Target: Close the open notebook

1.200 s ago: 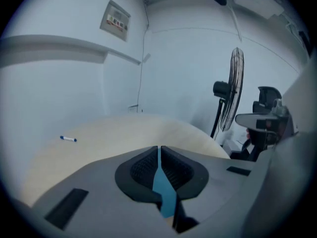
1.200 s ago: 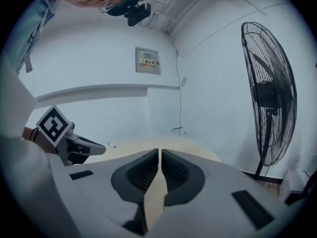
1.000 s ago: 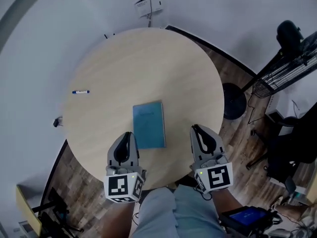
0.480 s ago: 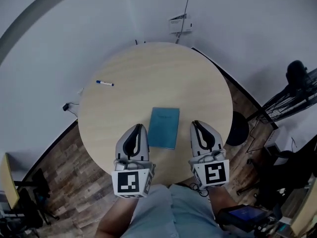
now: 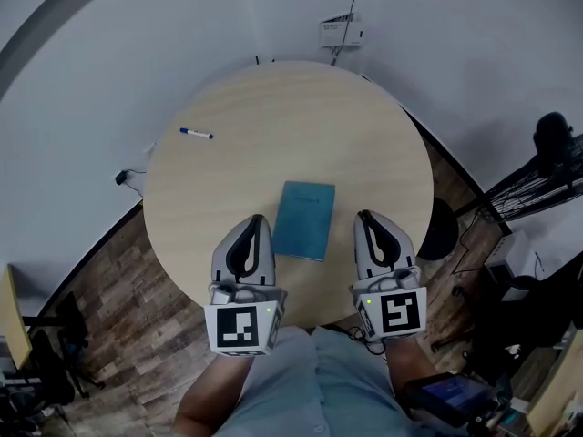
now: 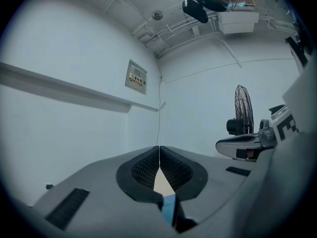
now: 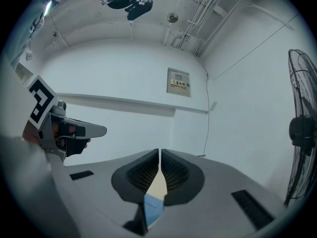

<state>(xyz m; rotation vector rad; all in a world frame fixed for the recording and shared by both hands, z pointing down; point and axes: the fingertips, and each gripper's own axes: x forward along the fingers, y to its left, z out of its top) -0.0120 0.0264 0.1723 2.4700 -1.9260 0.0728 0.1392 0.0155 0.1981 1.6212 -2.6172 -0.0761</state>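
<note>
The teal notebook (image 5: 305, 219) lies closed and flat on the round wooden table (image 5: 291, 126), towards its near edge. My left gripper (image 5: 255, 218) hovers just left of it and my right gripper (image 5: 367, 215) just right of it. Both point level across the table. The left gripper (image 6: 159, 148) has its pads pressed together with nothing between them, and a strip of the notebook (image 6: 168, 209) shows below the jaws. The right gripper (image 7: 159, 151) is shut and empty too, with the notebook (image 7: 152, 209) visible under it.
A blue-capped marker (image 5: 196, 134) lies near the table's far left rim. A wall socket plate with a cable (image 5: 342, 31) hangs behind the table. A standing fan (image 7: 302, 128) and a black stool base (image 5: 437, 230) stand to the right, with a wire rack (image 5: 537, 185) beyond.
Both grippers have risen a little and now sit level on either side of the notebook. The head view has swung round. The notebook has stayed closed in place.
</note>
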